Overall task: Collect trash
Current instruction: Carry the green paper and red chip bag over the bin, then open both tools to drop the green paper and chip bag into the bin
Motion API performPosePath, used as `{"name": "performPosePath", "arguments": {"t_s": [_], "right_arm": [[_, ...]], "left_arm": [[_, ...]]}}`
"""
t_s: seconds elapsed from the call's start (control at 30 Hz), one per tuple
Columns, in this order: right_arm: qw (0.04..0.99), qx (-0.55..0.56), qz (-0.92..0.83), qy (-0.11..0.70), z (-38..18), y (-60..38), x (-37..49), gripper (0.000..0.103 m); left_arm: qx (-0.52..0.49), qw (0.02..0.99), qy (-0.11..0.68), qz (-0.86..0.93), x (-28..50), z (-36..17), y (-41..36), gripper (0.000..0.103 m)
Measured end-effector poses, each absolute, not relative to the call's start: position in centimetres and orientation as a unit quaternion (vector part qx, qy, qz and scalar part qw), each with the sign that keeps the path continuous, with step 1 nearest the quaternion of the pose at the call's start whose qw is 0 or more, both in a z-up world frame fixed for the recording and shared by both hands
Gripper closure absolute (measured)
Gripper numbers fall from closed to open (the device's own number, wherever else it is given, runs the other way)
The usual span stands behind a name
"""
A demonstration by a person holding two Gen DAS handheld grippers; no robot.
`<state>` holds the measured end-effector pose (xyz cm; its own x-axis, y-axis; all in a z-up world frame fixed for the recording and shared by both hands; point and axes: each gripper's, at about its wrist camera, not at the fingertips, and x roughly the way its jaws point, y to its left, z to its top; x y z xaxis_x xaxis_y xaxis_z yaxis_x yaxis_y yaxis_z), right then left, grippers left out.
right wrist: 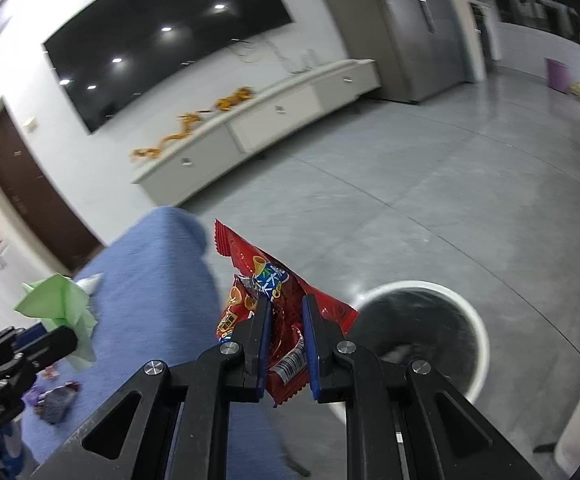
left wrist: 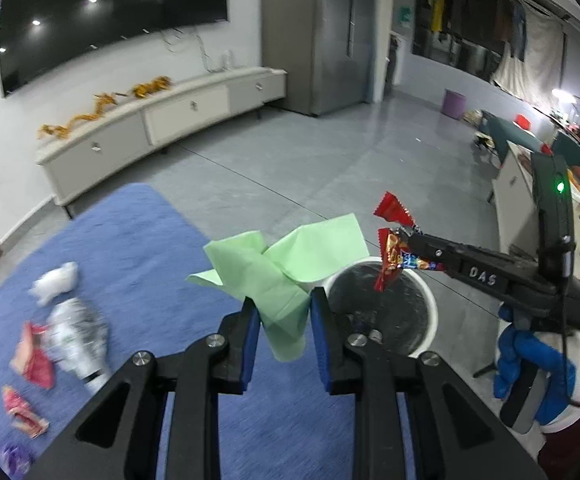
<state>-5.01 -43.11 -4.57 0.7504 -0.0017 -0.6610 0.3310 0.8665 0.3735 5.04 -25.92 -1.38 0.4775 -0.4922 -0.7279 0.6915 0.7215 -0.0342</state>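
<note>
Fingers [left wrist: 250, 320] of left gripper [left wrist: 284, 312] pinch green napkin [left wrist: 286, 268]; right gripper [right wrist: 286, 320] clamps red wrapper [right wrist: 278, 300]. Both are angled down near bin [left wrist: 430, 300] on grey floor [left wrist: 330, 168], beside blue rug [left wrist: 130, 260] edge.

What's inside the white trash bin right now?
The white trash bin has a dark liner and a few small scraps at the bottom; the left gripper's fingers hide its near side.

Both wrist cameras look forward and steeply down along their own fingers. They share the white bin [left wrist: 382, 312] [right wrist: 418, 336], blue rug [left wrist: 138, 248] [right wrist: 158, 280] and far cabinet [left wrist: 162, 120] [right wrist: 258, 124] (each also glimpses the other gripper).
</note>
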Motion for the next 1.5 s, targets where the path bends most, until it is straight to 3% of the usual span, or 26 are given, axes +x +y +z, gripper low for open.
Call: {"name": "performPosePath", "arguments": {"t_s": [0.47,1.23,1.4,1.5], "right_arm": [[0.836,0.228,-0.199,0.458,-13.7,-49.5,-4.1,0.088],[0.812,0.246,-0.226,0.478,-16.7,-51.8,-4.0,0.084],[0.808,0.254,-0.232,0.478,-17.1,-52.1,-4.3,0.076],[0.806,0.257,-0.235,0.478,-17.4,-52.3,-4.4,0.07]], "left_arm": [[0.132,0.766,0.498,-0.384,9.8,-9.5,-37.9,0.079],[0.197,0.735,0.554,-0.338,10.9,-14.2,-44.0,0.079],[0.199,0.727,0.563,-0.339,10.7,-14.5,-44.3,0.078],[0.193,0.728,0.564,-0.339,11.0,-14.5,-44.1,0.052]]}}
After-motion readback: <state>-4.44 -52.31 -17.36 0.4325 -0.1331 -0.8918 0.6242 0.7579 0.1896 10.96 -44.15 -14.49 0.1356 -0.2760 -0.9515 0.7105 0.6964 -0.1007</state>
